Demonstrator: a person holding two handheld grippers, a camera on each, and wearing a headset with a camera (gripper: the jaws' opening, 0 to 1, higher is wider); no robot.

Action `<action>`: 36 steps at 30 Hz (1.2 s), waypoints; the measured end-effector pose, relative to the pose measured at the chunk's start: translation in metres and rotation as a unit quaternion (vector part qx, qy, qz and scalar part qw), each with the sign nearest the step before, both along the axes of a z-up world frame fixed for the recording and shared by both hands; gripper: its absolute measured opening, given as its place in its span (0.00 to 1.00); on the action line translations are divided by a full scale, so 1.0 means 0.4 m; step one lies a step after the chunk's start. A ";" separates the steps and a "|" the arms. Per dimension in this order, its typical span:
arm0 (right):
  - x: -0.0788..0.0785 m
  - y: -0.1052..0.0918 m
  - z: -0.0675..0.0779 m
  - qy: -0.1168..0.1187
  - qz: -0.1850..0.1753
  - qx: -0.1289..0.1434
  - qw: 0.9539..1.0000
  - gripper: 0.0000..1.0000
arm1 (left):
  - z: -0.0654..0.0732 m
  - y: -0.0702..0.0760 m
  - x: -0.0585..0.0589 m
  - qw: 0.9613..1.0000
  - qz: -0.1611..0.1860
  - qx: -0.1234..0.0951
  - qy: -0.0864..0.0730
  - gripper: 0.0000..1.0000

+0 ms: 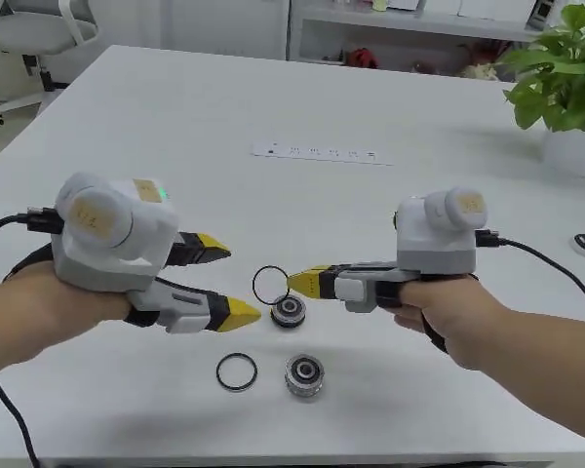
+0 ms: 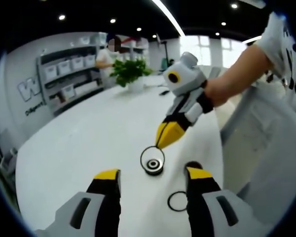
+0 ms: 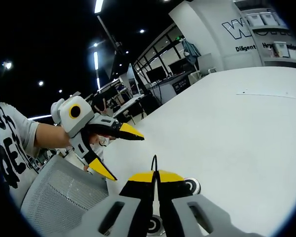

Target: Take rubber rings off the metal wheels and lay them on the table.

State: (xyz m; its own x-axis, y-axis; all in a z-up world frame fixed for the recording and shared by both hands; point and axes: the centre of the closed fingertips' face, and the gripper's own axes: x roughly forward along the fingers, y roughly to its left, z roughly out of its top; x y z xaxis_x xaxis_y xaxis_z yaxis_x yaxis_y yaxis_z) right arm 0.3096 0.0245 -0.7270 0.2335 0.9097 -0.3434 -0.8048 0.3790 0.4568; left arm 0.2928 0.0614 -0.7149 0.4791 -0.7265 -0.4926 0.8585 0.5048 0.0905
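The white table carries two small round metal wheels lying flat, hub upward: the far wheel and the near wheel. The left gripper is wide open and holds nothing, just left of the far wheel. The right gripper is closed on a thin black rubber ring, which sticks out leftward over the far wheel. A second black ring lies flat, left of the near wheel.
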 end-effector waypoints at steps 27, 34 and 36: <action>-0.033 0.029 0.004 0.008 0.033 0.000 0.999 0.00 | 0.026 0.050 -0.063 1.000 0.004 -0.029 0.002 0.69; -0.052 0.043 -0.010 0.011 0.045 -0.003 0.999 0.00 | 0.019 0.073 -0.076 1.000 0.011 -0.027 0.006 0.71; -0.063 0.048 -0.017 0.011 0.051 -0.006 0.999 0.00 | 0.012 0.079 -0.083 1.000 0.011 -0.024 0.008 0.71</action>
State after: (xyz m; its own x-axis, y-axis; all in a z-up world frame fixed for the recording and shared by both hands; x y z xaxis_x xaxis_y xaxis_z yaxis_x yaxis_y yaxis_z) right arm 0.2845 0.0439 -0.7338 0.1318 0.9239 -0.3592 -0.8289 0.3014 0.4712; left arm 0.2595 0.0931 -0.7102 0.4874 -0.7388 -0.4654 0.8484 0.5268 0.0522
